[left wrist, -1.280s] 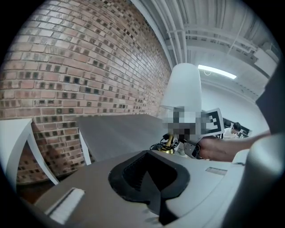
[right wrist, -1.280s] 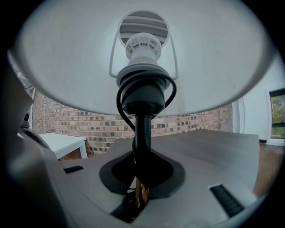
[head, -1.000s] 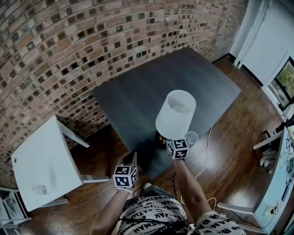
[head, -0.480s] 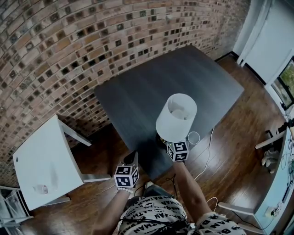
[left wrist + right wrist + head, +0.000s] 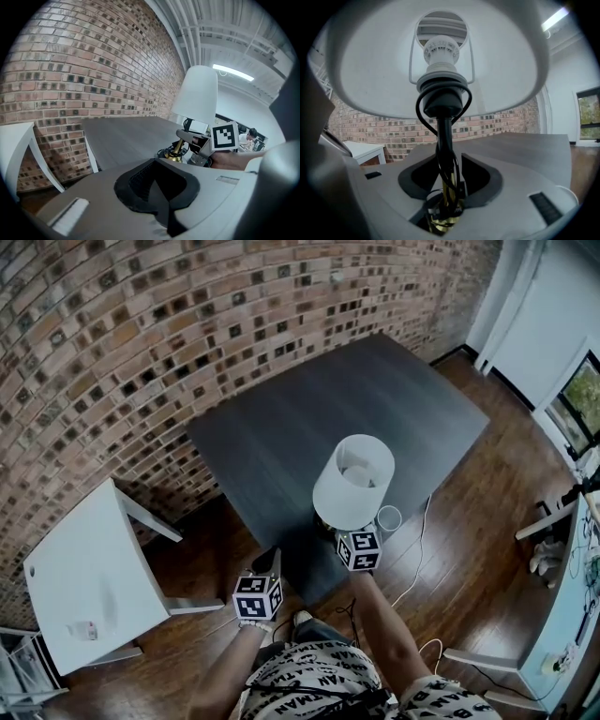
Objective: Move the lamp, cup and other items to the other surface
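White-shaded lamp (image 5: pixel 354 479) stands at the grey table's (image 5: pixel 309 418) near edge beside the cup (image 5: pixel 388 518) — the right gripper's (image 5: pixel 449 187) jaws, lately clamped on its stem, are opening, so that delivery looks done; the left gripper (image 5: pixel 161 197) is closed, empty.

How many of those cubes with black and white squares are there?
2. One cube sits on the left claw, near the dark table. The other cube sits on the right claw, whose jaws are opening around the lamp stem. None seems hidden.
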A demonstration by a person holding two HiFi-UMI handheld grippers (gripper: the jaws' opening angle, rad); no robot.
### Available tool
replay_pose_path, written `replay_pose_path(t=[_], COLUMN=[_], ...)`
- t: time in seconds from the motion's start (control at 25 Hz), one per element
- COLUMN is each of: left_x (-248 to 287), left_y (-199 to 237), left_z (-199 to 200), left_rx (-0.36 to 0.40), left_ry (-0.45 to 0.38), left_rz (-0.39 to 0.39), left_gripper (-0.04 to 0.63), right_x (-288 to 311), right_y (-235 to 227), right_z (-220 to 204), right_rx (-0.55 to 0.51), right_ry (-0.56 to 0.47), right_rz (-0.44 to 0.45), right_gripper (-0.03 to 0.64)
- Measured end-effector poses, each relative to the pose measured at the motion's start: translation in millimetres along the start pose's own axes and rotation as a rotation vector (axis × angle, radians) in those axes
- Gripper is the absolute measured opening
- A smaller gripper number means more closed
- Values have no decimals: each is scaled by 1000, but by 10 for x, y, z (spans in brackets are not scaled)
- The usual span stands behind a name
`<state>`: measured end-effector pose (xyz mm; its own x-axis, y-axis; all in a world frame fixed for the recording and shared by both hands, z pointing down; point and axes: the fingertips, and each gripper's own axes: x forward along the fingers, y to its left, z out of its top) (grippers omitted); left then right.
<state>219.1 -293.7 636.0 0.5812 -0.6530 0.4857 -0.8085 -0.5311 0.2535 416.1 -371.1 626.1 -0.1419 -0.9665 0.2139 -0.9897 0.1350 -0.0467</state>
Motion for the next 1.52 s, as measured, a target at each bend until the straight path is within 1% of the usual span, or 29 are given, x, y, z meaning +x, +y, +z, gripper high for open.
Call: replay_pose_path(t=[0.08,0.24,0.28,0.36,0.48,0.76,1.04,1.24,1.36,1.52], left_x=[4,-16,-32,-75,-140,-381,-767,-1199,-1487,-1973], left_y=[-5,-20,-25,-42,-74,-91,-92,-39,29,201], left_z=[12,29,40,70,108,67,-70,-226,-365,-534], left_rx=[-12,-34,-37,-37,-38,-35,-38,-44,-69,-125], left_ry=[-4,-7,-10,-17,-29,-40,-59,-74,-84,-123], left_rz=[-3,-6,-4,-2,-8,-14,-6,7,24,75], left_gripper=[0,0,0,0,0,0,0,0,0,0], right_x=[-90,-430,-518,-693,-930,-1244,-1466,-1607,-1679,-1754], right_y=[-18,22,41,77,147,508,883,1329,1635,2166], right_z=[-73,-124,-131,-143,-148,-316,-348,-364,-371,-360], right_rx=[25,71,77,89,100,136,97,73,52,20], right_ry=[47,131,155,195,227,277,313,325,327,327], right_rz=[-9,-38,-47,-66,-81,-59,4,72,121,214], right_gripper=[207,216,254,258,258,258,258,258,258,258])
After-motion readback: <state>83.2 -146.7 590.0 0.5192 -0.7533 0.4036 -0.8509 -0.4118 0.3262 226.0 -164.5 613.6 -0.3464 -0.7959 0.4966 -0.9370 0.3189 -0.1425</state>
